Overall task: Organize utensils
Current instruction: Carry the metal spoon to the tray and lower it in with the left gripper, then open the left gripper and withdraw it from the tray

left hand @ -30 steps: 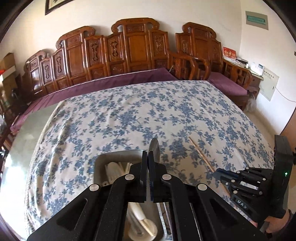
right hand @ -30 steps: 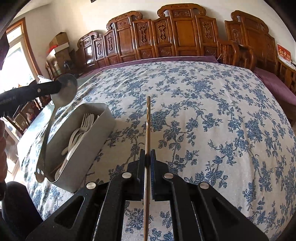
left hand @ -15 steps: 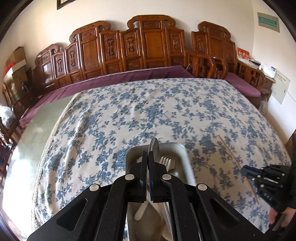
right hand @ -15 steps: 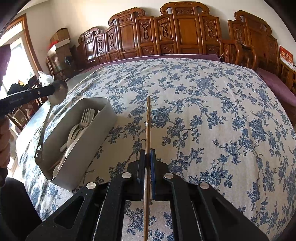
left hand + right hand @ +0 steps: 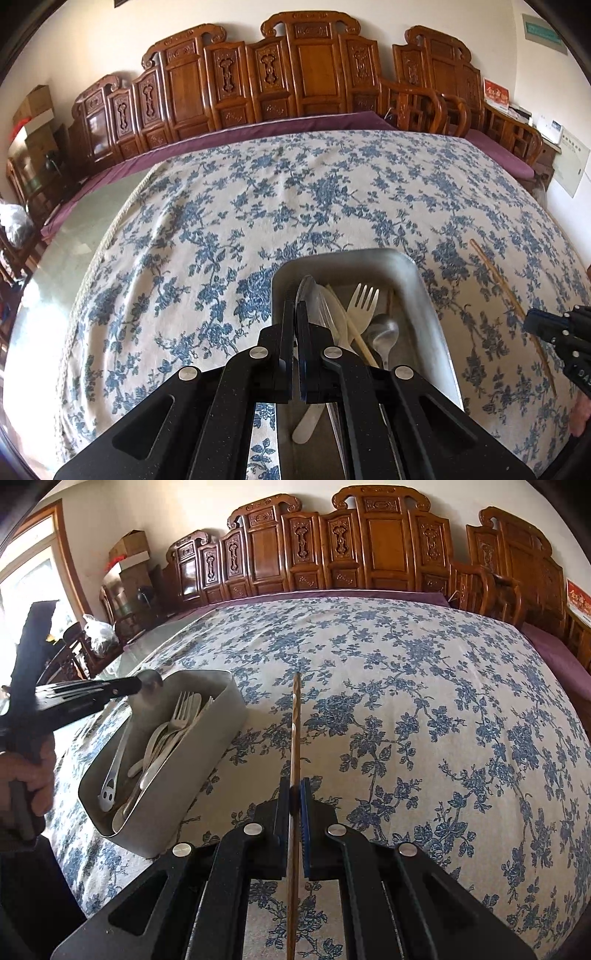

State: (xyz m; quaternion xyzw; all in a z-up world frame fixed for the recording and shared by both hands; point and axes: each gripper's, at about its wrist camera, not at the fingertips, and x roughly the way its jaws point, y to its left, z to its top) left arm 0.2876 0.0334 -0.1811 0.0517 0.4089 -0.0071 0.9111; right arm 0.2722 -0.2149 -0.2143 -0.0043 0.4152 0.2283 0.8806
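holding spoon (image 5: 149,686) in left gripper (image 5: 296,314), jaws pinching it above grey bin (image 5: 225,716) | right gripper (image 5: 295,794) jaws pinching chopstick (image 5: 295,716), long axis pointing forward | bin lies left of it, on tabletop (image 5: 406,701)

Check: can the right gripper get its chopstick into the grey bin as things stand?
Probably not straight away. The right gripper is shut on the chopstick, and the bin lies just to its left, but the left gripper holds a metal spoon over the bin's opening.
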